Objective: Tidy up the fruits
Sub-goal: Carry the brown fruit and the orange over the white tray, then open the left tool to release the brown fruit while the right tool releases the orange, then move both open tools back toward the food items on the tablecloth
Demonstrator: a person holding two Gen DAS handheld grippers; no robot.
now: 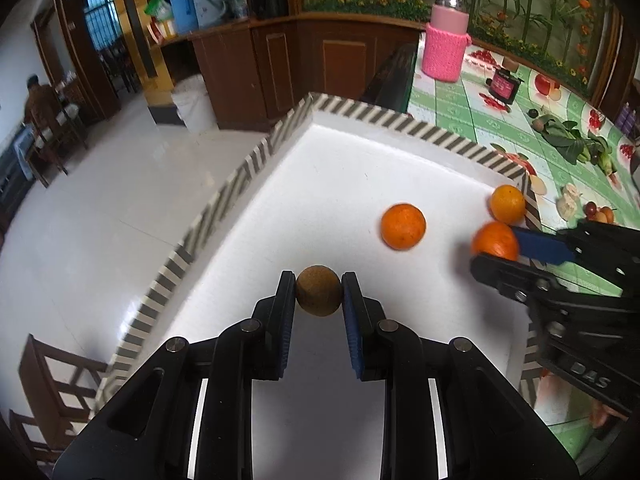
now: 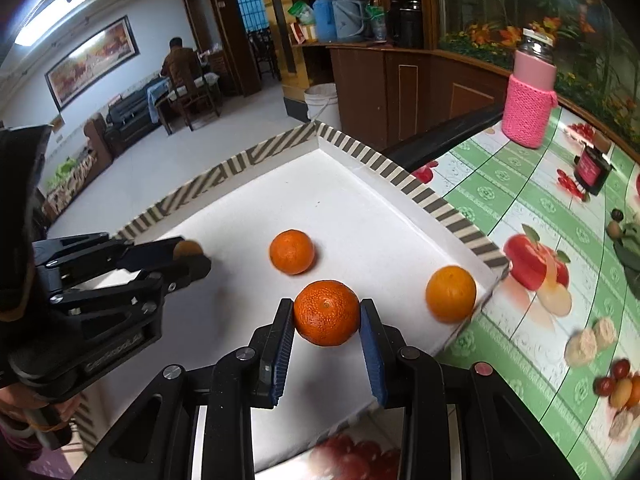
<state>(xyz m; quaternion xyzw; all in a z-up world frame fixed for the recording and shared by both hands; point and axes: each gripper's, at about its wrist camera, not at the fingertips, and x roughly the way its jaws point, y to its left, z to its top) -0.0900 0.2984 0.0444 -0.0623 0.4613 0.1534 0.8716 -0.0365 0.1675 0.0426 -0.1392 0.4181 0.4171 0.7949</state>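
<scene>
Left gripper (image 1: 319,288) was clamped on a small brown round fruit (image 1: 318,290), jaws nearly closed, pads touching both sides, held over the white tray (image 1: 340,168) with the striped rim. Loose orange (image 2: 291,251) sat mid-tray. Right gripper (image 2: 326,314) had its jaws partly apart and pinched on a second orange (image 2: 327,313), also above the tray floor. Third orange (image 2: 451,294) lay against the tray's right corner. Beyond that, the green fruit-print tablecloth (image 2: 520,216) and a pink-sleeved bottle (image 2: 530,100).
</scene>
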